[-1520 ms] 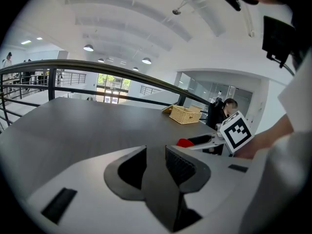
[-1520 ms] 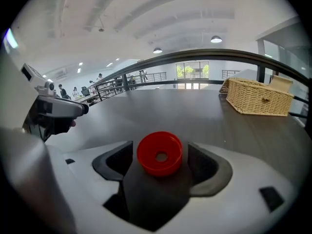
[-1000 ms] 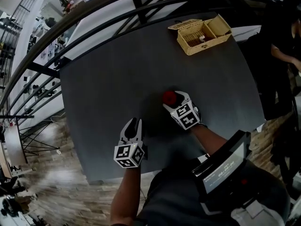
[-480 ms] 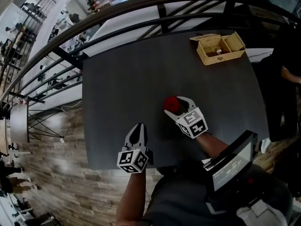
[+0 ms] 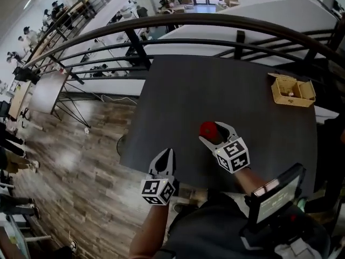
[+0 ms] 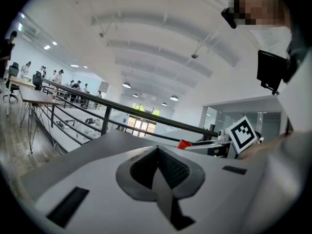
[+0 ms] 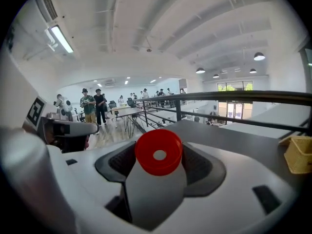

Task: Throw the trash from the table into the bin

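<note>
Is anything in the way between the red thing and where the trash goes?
Nothing visible is. The right gripper has its fingers shut on the red thing above the bare dark table. The basket sits off at the far corner, out of the way. No bin shows clearly in any view.

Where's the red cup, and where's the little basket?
red cup (image 7: pixel 158 152), right gripper view, on its round red end.
basket (image 5: pixel 294 101), head view, on its near side wall.
</note>
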A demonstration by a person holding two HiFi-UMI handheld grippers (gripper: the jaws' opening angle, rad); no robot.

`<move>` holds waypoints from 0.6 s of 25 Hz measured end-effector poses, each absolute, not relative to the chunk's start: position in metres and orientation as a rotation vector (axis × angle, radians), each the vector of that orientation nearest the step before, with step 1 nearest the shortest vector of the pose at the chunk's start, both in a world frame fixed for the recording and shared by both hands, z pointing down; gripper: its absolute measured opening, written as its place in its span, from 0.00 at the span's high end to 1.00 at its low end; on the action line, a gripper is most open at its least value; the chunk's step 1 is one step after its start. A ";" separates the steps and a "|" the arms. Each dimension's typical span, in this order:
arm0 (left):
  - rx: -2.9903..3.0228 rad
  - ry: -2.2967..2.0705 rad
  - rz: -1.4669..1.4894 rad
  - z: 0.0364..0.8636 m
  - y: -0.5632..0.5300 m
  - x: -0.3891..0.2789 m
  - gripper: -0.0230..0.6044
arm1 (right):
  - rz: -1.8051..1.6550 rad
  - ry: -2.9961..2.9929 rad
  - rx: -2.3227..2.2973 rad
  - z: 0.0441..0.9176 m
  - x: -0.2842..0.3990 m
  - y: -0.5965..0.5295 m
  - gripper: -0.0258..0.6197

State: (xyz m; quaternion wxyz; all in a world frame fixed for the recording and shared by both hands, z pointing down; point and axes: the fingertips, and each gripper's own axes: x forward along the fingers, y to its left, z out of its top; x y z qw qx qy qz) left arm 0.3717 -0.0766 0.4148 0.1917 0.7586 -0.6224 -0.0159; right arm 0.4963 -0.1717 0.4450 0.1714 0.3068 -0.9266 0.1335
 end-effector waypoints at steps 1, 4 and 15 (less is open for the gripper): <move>2.115 -1.793 -0.059 0.409 -0.064 0.359 0.95 | 0.360 -2.652 0.838 0.439 0.482 -0.164 0.49; 2.075 -1.893 -0.084 0.396 -0.027 0.311 0.95 | 0.322 -2.699 0.740 0.424 0.427 -0.138 0.49; 1.897 -2.112 -0.165 0.366 0.079 0.186 0.95 | 0.231 -2.790 0.455 0.376 0.291 -0.046 0.49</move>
